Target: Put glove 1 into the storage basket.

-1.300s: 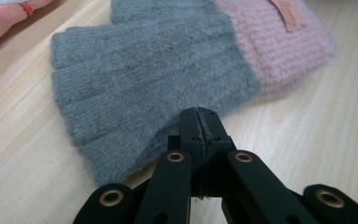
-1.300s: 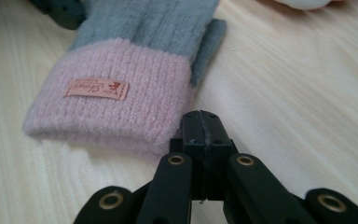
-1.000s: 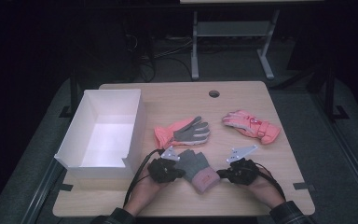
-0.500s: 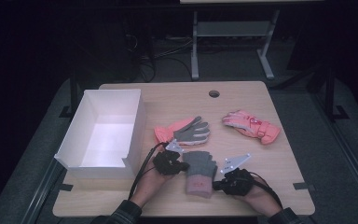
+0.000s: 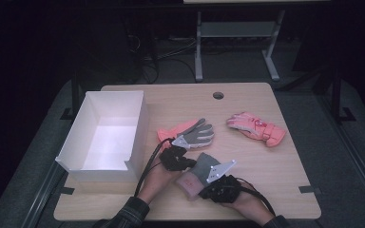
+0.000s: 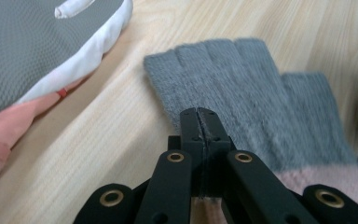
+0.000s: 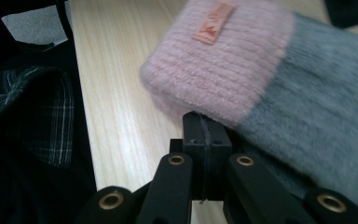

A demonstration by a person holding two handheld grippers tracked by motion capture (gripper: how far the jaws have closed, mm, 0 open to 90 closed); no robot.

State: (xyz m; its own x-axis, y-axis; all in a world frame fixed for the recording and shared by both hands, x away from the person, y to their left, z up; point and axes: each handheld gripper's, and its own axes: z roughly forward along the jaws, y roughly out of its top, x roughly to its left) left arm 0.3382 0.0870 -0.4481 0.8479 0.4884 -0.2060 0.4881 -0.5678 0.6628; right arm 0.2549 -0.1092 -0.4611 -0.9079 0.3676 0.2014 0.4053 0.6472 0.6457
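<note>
A grey knit glove with a pink cuff lies flat near the table's front edge. My left gripper comes from its left; in the left gripper view its jaws stand shut, tips resting at the edge of the grey glove, with no fabric visible between them. My right gripper sits at the cuff end. Its jaws are shut too, tips tucked against the lower edge of the pink cuff, which bears a small label.
A white open box stands at the left. A pink glove with a grey palm lies just beyond the left gripper, and a pink padded glove at the right. The wooden table has a cable hole at the back.
The right hand has slid left and nearer the front edge, up against the pink cuff. The left hand has shifted slightly away from the front edge. Both jaws stayed shut.
</note>
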